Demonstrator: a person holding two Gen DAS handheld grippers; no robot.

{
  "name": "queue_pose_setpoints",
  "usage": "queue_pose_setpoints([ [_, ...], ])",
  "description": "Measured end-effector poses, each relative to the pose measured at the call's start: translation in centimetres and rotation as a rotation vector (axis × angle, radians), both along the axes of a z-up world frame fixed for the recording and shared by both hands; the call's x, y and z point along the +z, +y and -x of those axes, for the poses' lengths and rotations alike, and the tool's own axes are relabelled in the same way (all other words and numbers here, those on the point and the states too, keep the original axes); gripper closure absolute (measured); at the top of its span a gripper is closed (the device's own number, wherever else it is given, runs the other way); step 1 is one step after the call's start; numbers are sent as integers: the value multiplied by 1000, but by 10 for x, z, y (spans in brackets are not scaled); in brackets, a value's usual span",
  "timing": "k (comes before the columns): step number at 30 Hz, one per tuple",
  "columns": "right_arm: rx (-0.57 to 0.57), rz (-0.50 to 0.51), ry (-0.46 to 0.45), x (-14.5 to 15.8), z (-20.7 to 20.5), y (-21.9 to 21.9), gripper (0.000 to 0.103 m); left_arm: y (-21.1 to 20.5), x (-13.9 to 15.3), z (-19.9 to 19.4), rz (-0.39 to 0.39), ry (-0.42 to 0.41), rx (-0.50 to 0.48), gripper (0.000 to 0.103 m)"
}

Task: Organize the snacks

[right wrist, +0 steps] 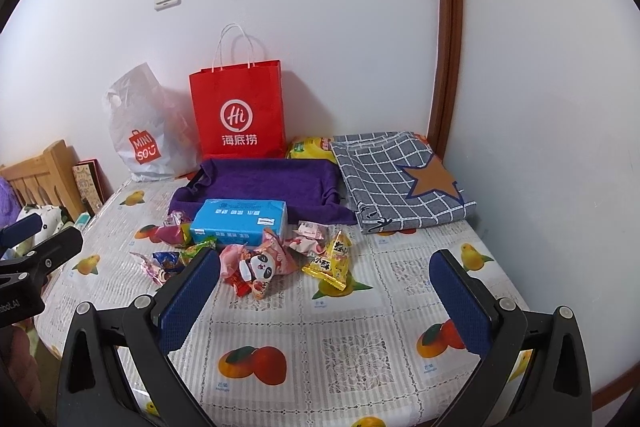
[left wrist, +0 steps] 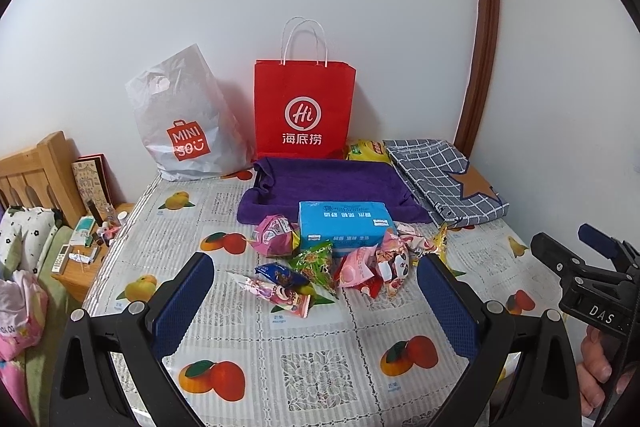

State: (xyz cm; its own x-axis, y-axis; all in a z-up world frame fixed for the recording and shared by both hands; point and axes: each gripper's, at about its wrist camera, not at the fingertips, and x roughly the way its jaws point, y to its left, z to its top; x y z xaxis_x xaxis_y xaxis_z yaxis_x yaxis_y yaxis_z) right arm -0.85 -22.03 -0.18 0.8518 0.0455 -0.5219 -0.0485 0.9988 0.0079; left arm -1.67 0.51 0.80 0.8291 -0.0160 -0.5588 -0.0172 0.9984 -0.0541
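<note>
Several small snack packets lie in a loose pile mid-table, in front of a blue tissue box; they also show in the right wrist view. Among them are a yellow packet and a panda packet. Behind sits a purple cloth tray, empty inside. My left gripper is open and empty, just short of the pile. My right gripper is open and empty, near the yellow packet; its body shows at the right edge of the left wrist view.
A red paper bag and a white plastic bag stand against the wall. A folded checked cloth and a yellow pack lie at the back right. A bedside shelf with clutter is to the left.
</note>
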Motion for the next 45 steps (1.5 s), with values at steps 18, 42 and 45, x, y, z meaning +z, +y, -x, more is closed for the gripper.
queue_pose_setpoints([
  [18,-19,2,0,0,0,2,0,6,-1,-5,-33,21,61,0],
  [42,57,-34,-23,-22,-43,2,0,24,-20,-52,64,64,-1,1],
  [45,65,-3,22,-31,-56,7,0,27,-29,-66,44,97,14,1],
])
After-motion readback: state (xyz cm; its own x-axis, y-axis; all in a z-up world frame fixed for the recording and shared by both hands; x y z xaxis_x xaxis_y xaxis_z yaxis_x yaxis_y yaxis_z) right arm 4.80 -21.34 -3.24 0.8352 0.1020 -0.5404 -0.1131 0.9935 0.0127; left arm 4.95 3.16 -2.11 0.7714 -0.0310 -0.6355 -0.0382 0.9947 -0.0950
